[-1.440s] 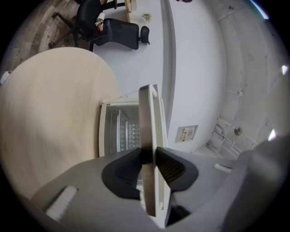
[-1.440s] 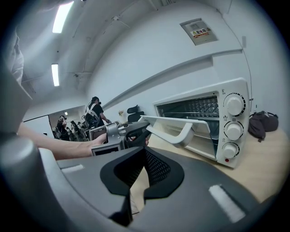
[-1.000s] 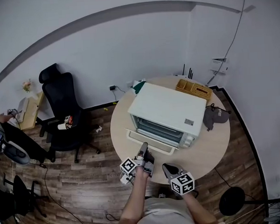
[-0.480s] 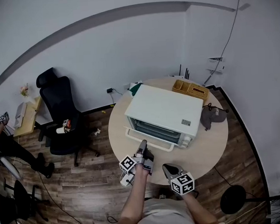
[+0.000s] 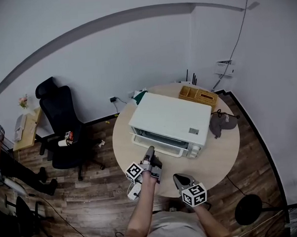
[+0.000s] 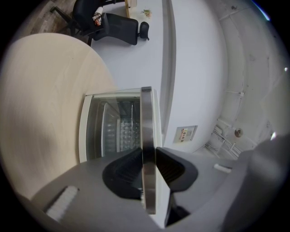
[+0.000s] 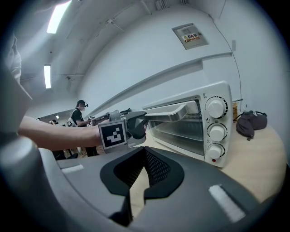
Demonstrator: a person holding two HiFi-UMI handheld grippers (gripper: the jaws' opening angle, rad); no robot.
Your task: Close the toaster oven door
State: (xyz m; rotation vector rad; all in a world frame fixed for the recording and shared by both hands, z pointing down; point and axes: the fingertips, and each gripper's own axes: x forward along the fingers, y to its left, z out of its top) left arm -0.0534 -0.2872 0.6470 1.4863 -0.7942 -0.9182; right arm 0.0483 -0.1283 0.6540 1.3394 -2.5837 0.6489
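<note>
— What's over on the left?

— A black chair (image 5: pixel 63 123) on the wood floor, well apart from the round bench (image 5: pixel 221 153).

— And the left claw (image 5: pixel 150 150)?

— It's out over the near edge of the bench, pointing about level at the front of the oven (image 5: pixel 171 120). It's clamped on the handle (image 6: pixel 147 131) of the door (image 6: pixel 113 127). The metal bar runs straight between the two pads, and both touch it.

— Where does the oven sit?

— It's a white one near the middle of the bench, front turned towards the person. The door is tipped up nearly upright against the front. I can't tell whether it's fully home. A rack shows through the glass.

— The right claw (image 7: pixel 144 156)?

— It's closer to the person, by the bench edge, just right of the left one and apart from the oven. Its jaws are together with nothing in them.

— Anything further right?

— Three knobs (image 7: pixel 216 131) run down the right end of the oven's front. A wooden box (image 5: pixel 198 94) stands behind the oven at the far edge. A dark cap (image 5: pixel 222 124) lies on the bench near the oven's right end.
</note>
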